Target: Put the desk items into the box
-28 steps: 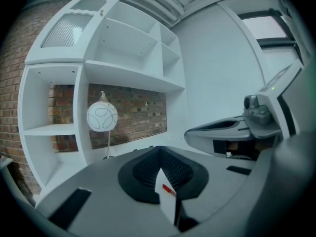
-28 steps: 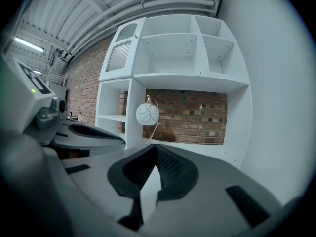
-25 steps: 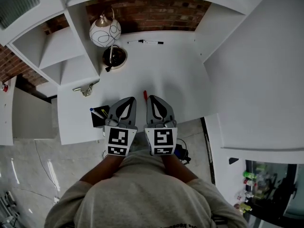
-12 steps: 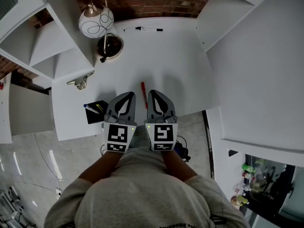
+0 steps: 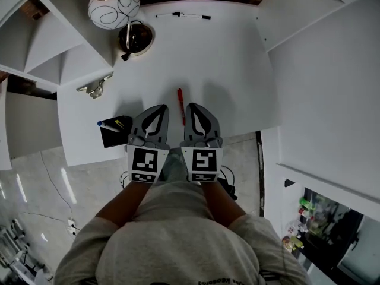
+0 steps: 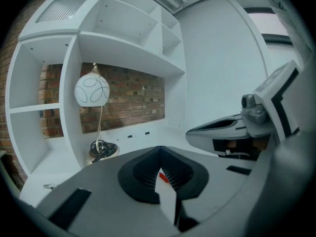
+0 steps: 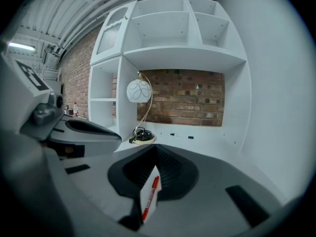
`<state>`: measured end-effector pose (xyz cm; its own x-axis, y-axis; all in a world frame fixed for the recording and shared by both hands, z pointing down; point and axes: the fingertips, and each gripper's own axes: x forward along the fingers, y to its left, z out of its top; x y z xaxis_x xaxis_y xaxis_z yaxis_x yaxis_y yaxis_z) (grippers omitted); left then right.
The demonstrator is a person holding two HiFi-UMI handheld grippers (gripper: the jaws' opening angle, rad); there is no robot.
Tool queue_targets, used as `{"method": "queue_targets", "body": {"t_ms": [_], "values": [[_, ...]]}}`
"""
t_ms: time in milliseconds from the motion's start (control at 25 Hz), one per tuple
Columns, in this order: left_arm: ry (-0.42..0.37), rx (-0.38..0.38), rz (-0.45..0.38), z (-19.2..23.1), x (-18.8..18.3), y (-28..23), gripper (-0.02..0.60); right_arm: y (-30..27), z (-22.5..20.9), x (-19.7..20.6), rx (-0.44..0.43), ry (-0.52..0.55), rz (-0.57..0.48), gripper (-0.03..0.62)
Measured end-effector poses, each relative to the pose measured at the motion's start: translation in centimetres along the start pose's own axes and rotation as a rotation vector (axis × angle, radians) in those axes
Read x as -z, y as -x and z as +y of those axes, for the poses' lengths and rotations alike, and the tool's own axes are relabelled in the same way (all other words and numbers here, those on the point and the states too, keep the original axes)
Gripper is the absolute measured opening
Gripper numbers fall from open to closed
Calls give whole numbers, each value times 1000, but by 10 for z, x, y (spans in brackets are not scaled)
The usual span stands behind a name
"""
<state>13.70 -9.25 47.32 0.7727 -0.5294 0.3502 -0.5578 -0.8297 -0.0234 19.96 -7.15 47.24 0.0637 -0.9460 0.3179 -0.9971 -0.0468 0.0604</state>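
Hovering at the worktop's (image 5: 228,64) front edge, left claw (image 5: 161,108) and right claw (image 5: 193,107) are closed and empty; bumping the red pen (image 5: 180,98) just ahead could roll it away from the front-left-corner box (image 5: 113,138).

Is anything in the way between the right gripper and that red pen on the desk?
Nothing visible is. The red pen lies on the desk just ahead and slightly left of the right gripper, with no object between them.
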Motion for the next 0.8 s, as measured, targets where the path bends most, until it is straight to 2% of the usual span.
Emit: {"method": "queue_targets", "body": {"t_ms": [360,800], "values": [[23,16,29,2,28,-24,3,-24,-7,28,-17,-3,45,18],[66,32,88,7,69,-52,3,-56,-3,78,-72,-38,177,18]]}}
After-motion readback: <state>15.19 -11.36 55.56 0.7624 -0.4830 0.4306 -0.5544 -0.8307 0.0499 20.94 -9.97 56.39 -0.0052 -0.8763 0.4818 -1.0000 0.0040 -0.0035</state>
